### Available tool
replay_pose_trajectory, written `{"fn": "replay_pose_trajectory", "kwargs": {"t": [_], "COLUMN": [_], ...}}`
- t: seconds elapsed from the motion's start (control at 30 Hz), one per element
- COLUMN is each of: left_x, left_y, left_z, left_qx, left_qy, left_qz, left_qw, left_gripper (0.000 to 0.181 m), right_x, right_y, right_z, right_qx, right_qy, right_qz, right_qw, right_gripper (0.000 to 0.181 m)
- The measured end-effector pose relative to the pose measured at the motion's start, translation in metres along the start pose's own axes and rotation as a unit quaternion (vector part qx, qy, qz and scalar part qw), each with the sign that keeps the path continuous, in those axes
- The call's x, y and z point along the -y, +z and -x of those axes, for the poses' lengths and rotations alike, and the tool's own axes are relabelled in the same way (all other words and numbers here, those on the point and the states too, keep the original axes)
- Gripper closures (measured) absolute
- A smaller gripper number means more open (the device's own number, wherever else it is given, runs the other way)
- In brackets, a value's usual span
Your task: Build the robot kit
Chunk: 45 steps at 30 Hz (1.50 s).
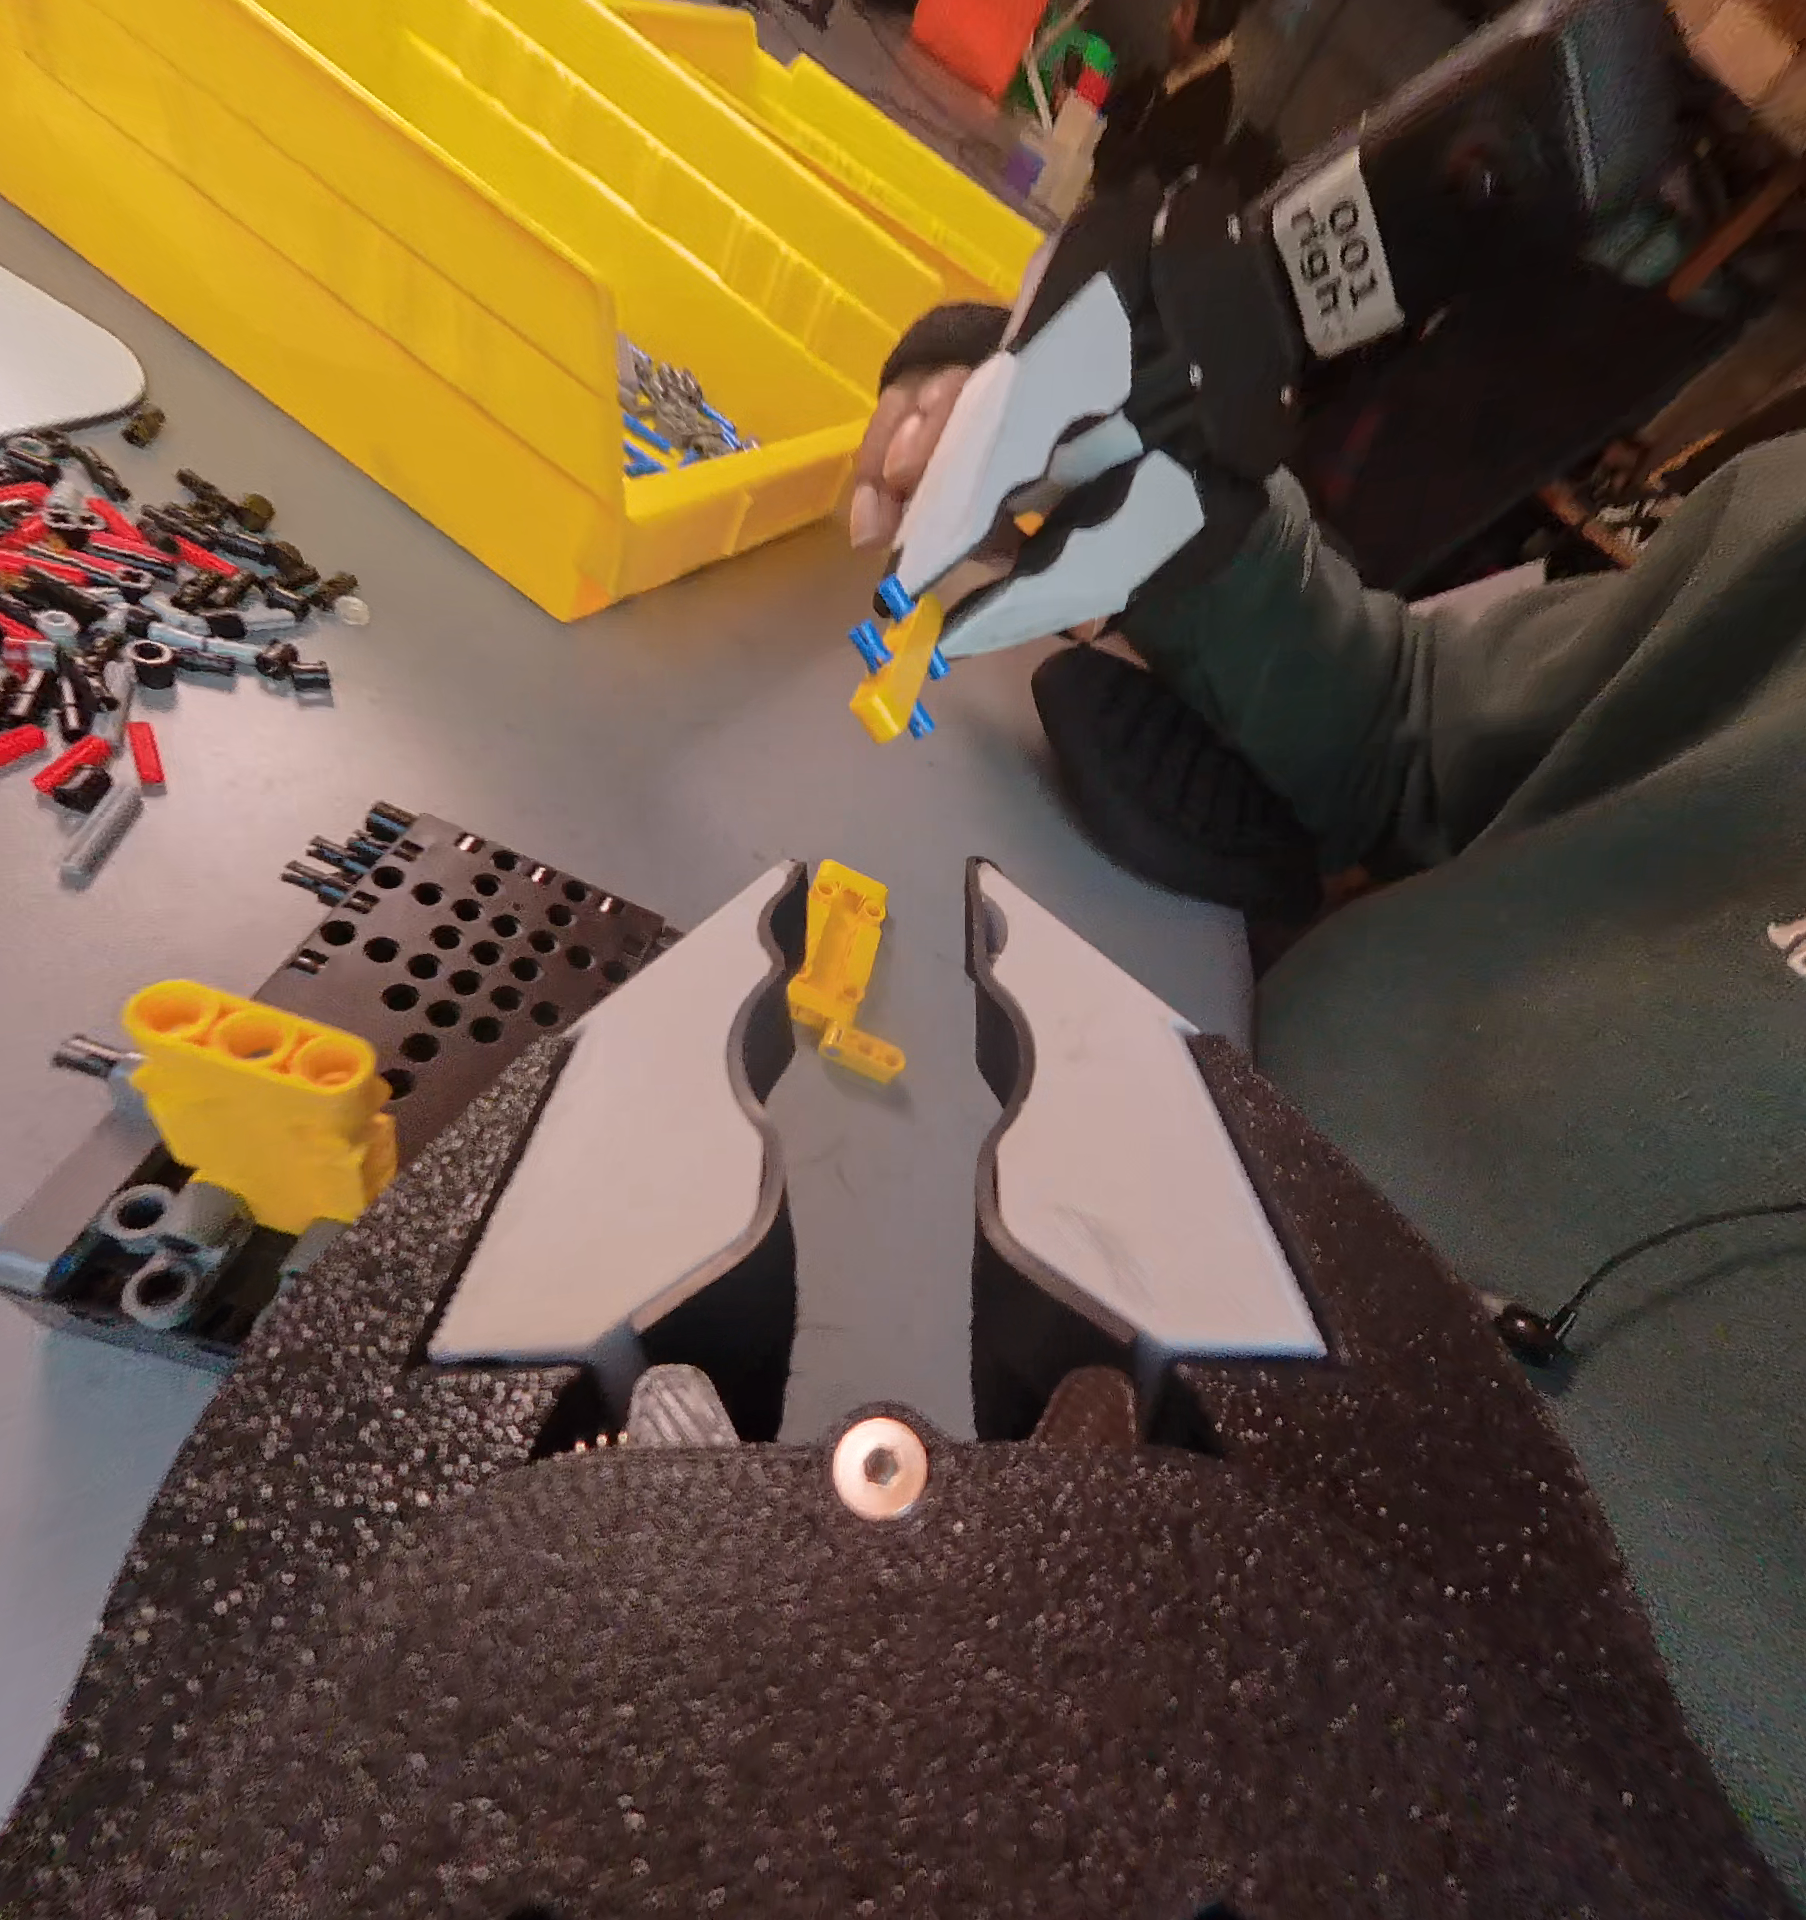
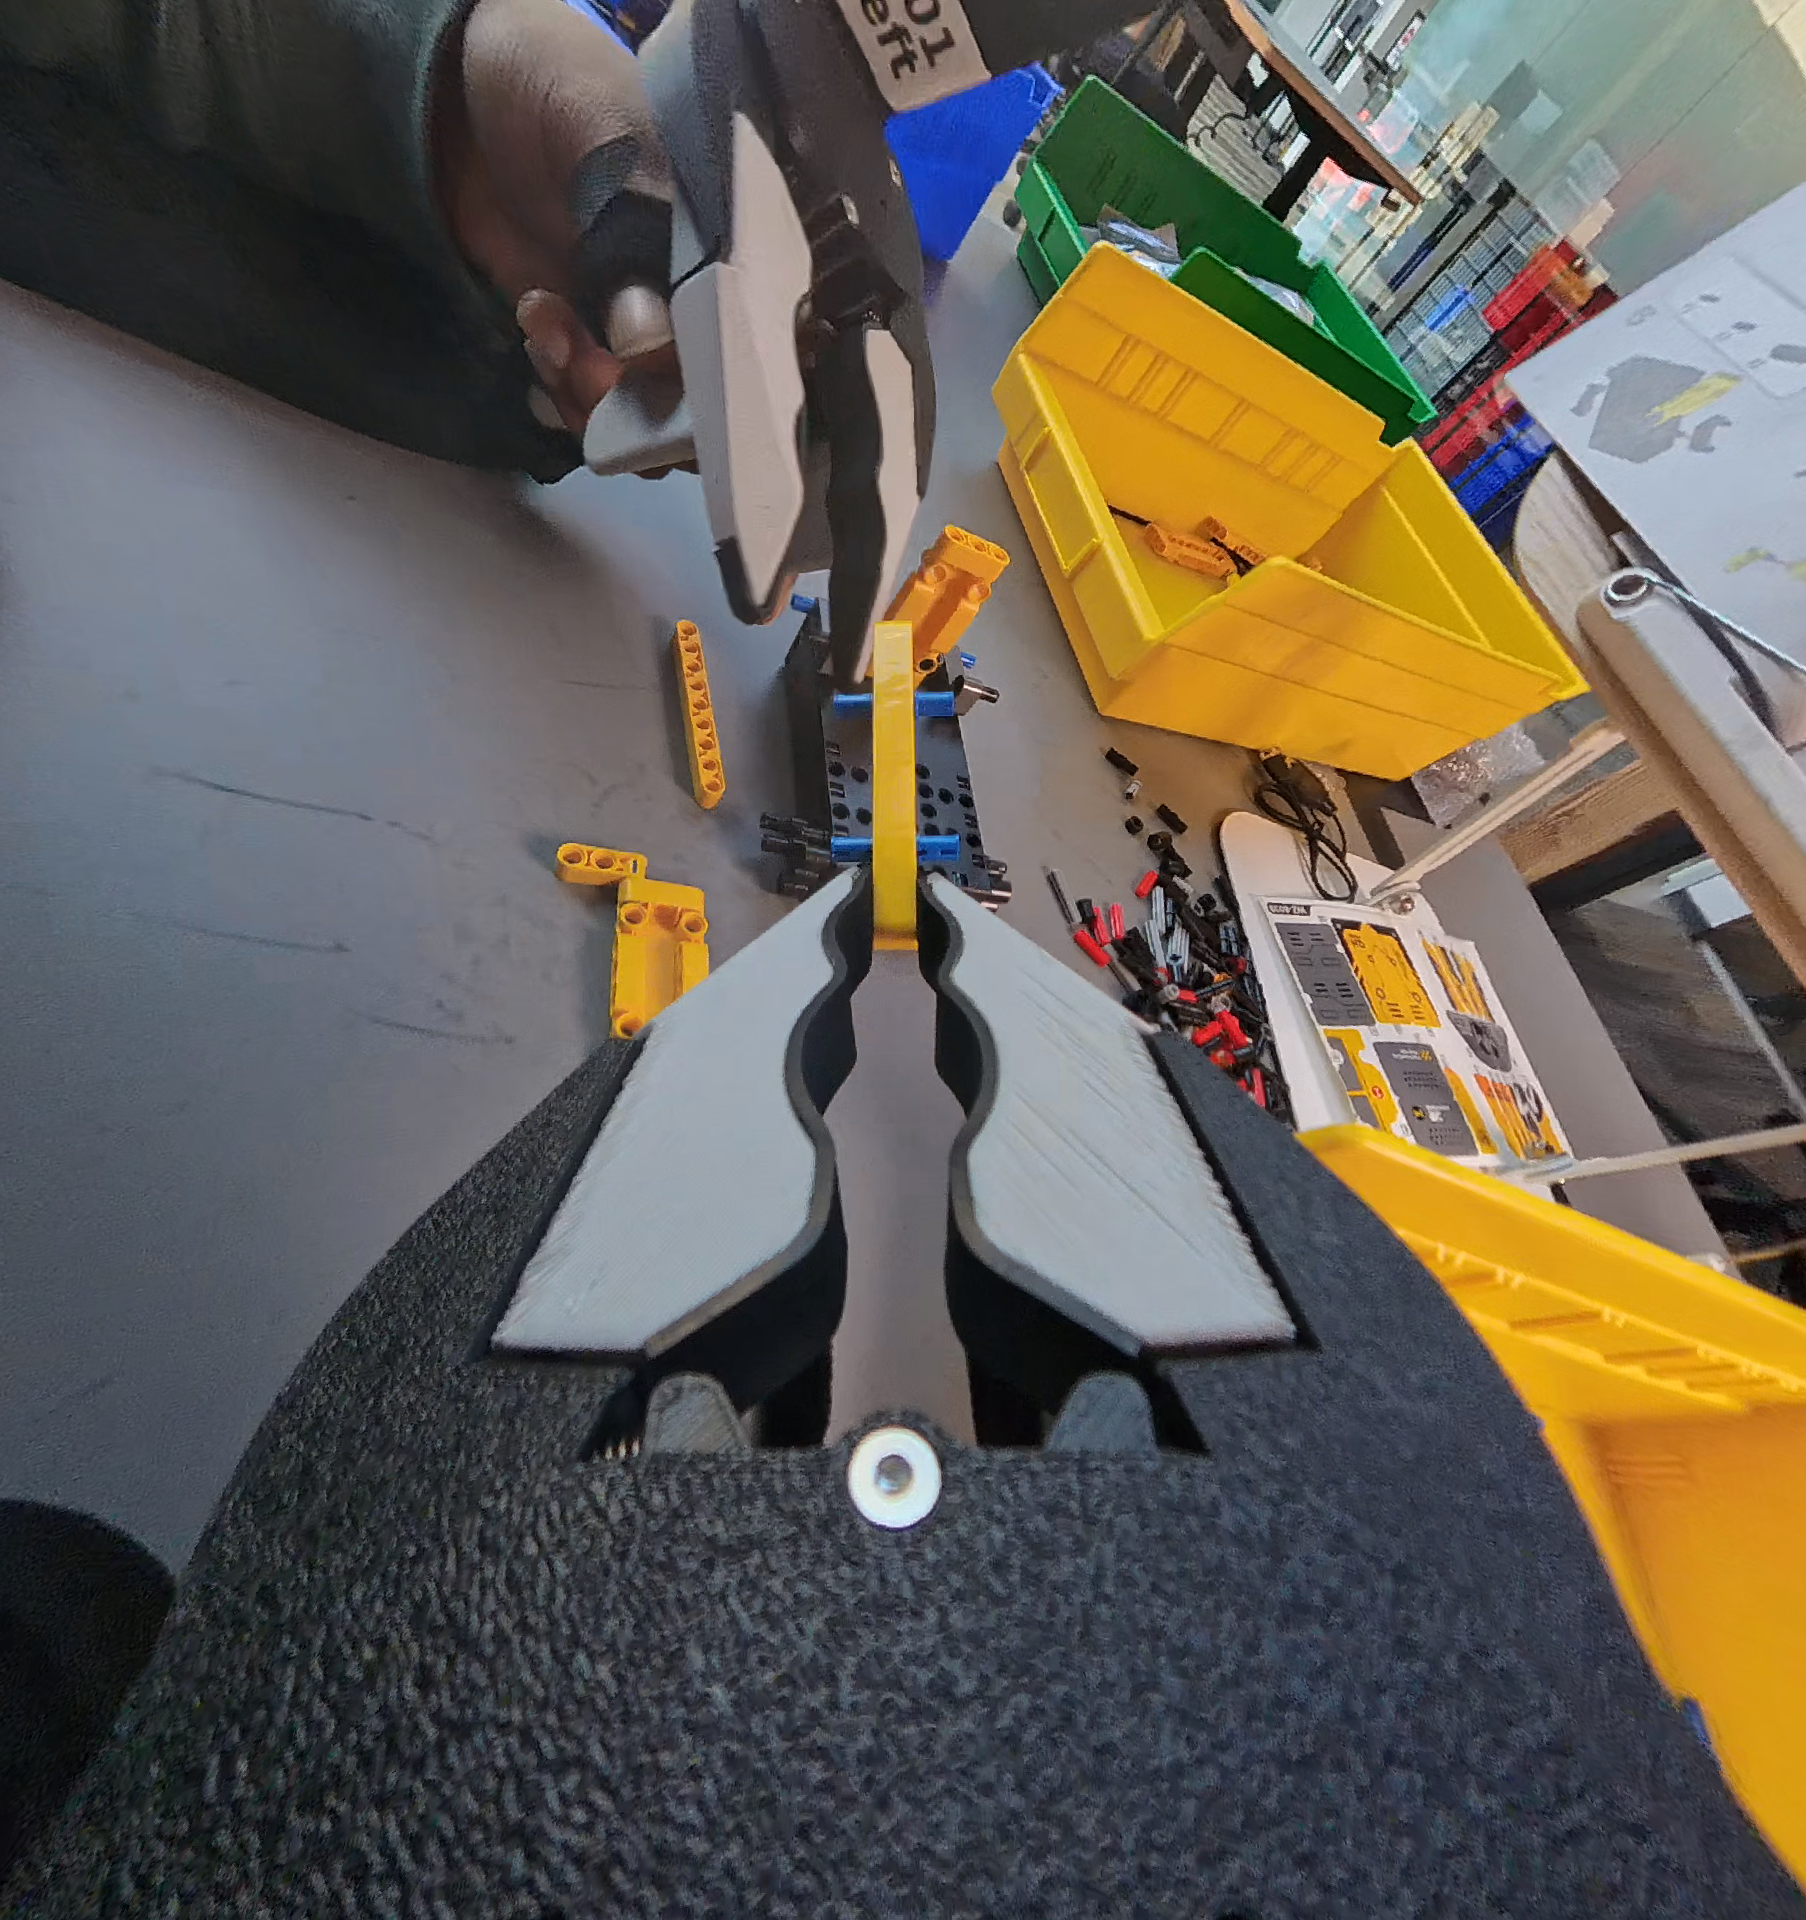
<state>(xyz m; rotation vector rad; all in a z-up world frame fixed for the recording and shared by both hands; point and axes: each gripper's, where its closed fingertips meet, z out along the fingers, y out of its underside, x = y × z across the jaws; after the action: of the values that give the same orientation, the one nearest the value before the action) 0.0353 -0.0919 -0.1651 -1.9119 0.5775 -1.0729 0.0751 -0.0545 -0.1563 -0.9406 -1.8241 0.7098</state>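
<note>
— So, from the left wrist view first: our left gripper [image 1: 886, 883] hangs low over the grey table [image 1: 587, 748], fingers spread wide with nothing between the pads. A small yellow bracket piece [image 1: 839, 961] lies on the table in the gap, close to one finger but not gripped.

— And beside us there?

— A black perforated plate [image 1: 452, 956] lies flat just to the left, with a chunky yellow block [image 1: 255, 1101] mounted at its near end. Farther off we see our right gripper [image 1: 940, 613] in the air, pinching a yellow beam [image 1: 904, 670] with blue pins [image 1: 873, 639] through it; we'd judge it is held clear of the table so the pins stay free. Loose red and black pins [image 1: 68, 613] lie in a heap by the yellow bin [image 1: 442, 343].

— Now the right wrist view.

— Our fingers are nearly closed on the near end of that beam [image 2: 894, 790], edge-on and pointing away from us, pins sticking out to both sides. It lines up above the black plate [image 2: 878, 800], though we cannot tell whether it touches.

— And the left gripper?

— It stands beyond, tips [image 2: 774, 582] down near the plate's far end. A long yellow beam [image 2: 698, 712] and the bracket [image 2: 650, 935] lie on the table left of the plate; an instruction booklet [image 2: 1398, 1018] lies to the right.
</note>
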Motion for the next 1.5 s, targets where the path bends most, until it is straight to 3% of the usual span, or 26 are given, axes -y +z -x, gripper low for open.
{"fn": "replay_pose_trajectory", "kwargs": {"t": [0.13, 0.27, 0.53, 0.67, 0.77, 1.17, 1.3, 1.4, 1.5], "left_x": [-0.031, -0.063, -0.055, -0.067, -0.071, -0.097, -0.077, -0.061, -0.065], "left_y": [0.022, 0.039, 0.048, 0.051, 0.051, 0.013, 0.000, -0.011, -0.014], "left_z": [-0.004, 0.005, 0.017, 0.021, 0.017, -0.010, -0.015, 0.000, 0.014], "left_qx": [0.020, 0.053, 0.104, 0.114, 0.106, 0.092, 0.077, 0.098, 0.105], "left_qy": [0.060, 0.115, 0.201, 0.228, 0.235, 0.223, 0.197, 0.182, 0.173], "left_qz": [0.106, 0.213, 0.234, 0.280, 0.290, 0.303, 0.253, 0.219, 0.227], "left_qw": [0.992, 0.969, 0.946, 0.925, 0.922, 0.922, 0.944, 0.954, 0.953], "left_gripper": [0.147, 0.144, 0.148, 0.147, 0.158, 0.153, 0.151, 0.151, 0.152], "right_x": [-0.027, -0.052, -0.066, -0.069, -0.069, -0.042, -0.037, -0.038, -0.037], "right_y": [-0.010, -0.005, 0.000, 0.002, 0.005, 0.036, 0.046, 0.049, 0.050], "right_z": [0.002, 0.015, 0.019, 0.022, 0.026, 0.063, 0.074, 0.079, 0.080], "right_qx": [0.011, 0.042, 0.058, 0.066, 0.072, 0.129, 0.147, 0.155, 0.157], "right_qy": [0.020, 0.017, 0.033, 0.038, 0.037, 0.006, 0.000, 0.007, 0.013], "right_qz": [0.044, 0.097, 0.111, 0.114, 0.112, 0.090, 0.094, 0.100, 0.103], "right_qw": [0.999, 0.994, 0.992, 0.991, 0.990, 0.988, 0.985, 0.983, 0.982], "right_gripper": [0.174, 0.174, 0.174, 0.174, 0.174, 0.174, 0.174, 0.174, 0.174]}}
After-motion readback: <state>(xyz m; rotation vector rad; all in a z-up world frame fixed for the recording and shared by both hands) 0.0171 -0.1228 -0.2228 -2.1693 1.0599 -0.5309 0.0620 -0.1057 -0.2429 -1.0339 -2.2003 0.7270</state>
